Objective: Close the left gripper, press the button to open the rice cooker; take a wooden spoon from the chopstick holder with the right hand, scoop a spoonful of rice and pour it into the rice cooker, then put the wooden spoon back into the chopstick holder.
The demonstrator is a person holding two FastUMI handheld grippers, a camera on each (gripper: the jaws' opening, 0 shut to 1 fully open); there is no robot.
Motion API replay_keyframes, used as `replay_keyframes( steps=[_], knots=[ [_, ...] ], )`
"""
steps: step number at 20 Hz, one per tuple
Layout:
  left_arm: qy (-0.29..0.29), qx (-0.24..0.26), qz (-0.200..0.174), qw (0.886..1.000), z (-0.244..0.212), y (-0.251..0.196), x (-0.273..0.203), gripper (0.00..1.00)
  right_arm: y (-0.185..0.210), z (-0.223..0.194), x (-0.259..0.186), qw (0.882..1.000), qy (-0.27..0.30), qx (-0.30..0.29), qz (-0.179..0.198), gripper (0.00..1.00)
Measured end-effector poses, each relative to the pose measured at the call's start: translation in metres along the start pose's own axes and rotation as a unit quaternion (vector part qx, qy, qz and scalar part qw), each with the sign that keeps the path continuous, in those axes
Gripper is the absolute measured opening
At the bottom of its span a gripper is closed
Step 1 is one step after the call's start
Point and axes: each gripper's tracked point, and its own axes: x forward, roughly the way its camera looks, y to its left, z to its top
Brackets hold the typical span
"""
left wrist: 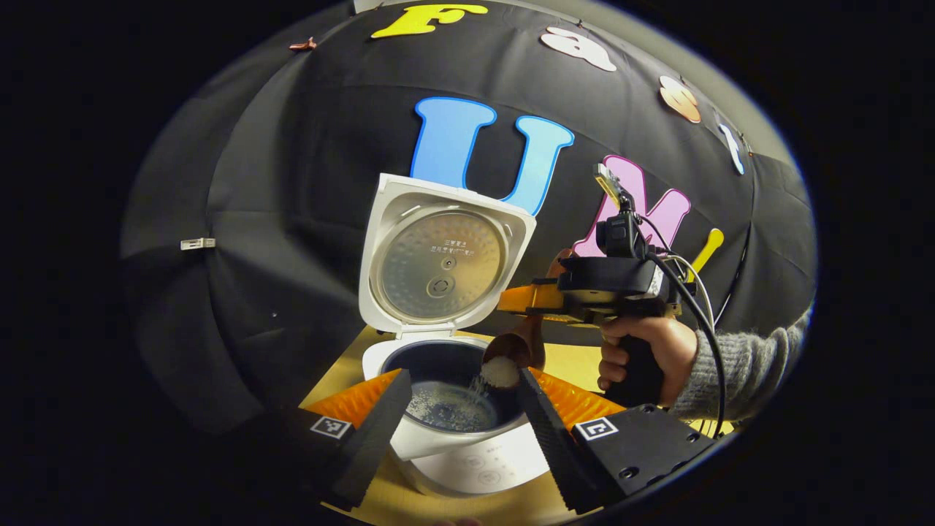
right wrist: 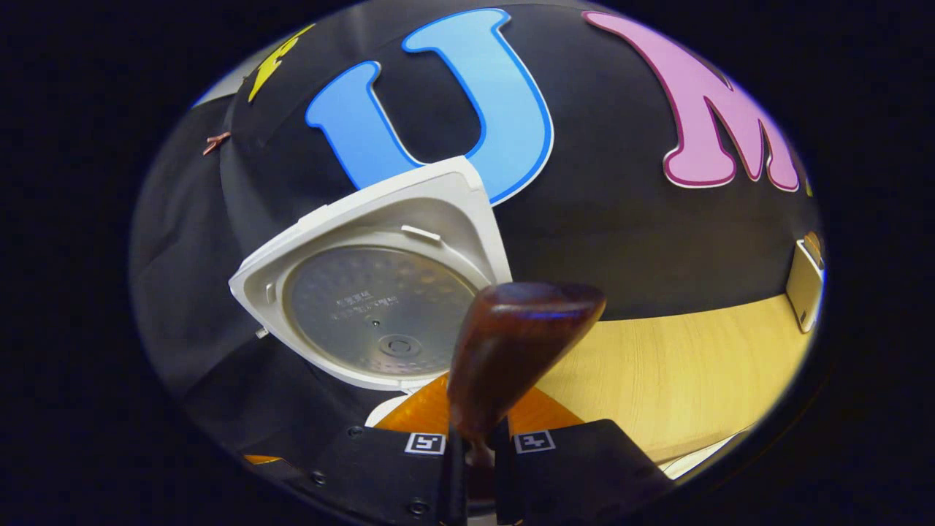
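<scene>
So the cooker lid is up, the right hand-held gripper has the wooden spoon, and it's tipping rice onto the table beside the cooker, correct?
Not quite. The rice is falling from the wooden spoon into the rice cooker's inner pot, not onto the table, as the left gripper view shows. The rest holds: the lid stands open and the right hand-held gripper grips the spoon.

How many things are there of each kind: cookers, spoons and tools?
Cookers: 1, the cooker with its lid up.
Spoons: 1, the spoon tipping rice into the pot.
Tools: 2, the left tool and the right tool gripping the spoon.
Total: 4.
</scene>
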Motion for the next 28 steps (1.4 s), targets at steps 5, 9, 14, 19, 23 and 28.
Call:
replay_keyframes(
  steps=[5, 9, 14, 19, 23, 28],
  knots=[
    [-0.003, 0.001, -0.001, 1.0, 0.001, 0.002, -0.001, 0.96, 0.011, -0.01, 0.0, 0.998, 0.004, -0.069, -0.003, 0.19],
    [-0.001, 0.004, 0.005, 1.0, -0.004, 0.005, -0.008, 0.96, 0.028, -0.015, 0.001, 0.987, -0.003, -0.157, 0.009, 0.19],
    [0.003, -0.003, 0.018, 1.0, -0.007, 0.012, -0.013, 0.96, 0.052, -0.015, 0.0, 0.956, -0.019, -0.291, 0.032, 0.19],
    [0.005, 0.0, 0.022, 1.0, -0.011, 0.015, -0.017, 0.95, 0.086, -0.004, -0.005, 0.924, -0.043, -0.373, 0.071, 0.19],
    [0.003, -0.001, 0.025, 1.0, -0.01, 0.017, -0.018, 0.95, 0.101, -0.008, -0.011, 0.901, -0.054, -0.421, 0.088, 0.19],
    [0.002, -0.008, 0.03, 1.0, -0.012, 0.021, -0.025, 0.95, 0.082, -0.016, -0.006, 0.945, -0.011, -0.316, 0.081, 0.19]
  ],
)
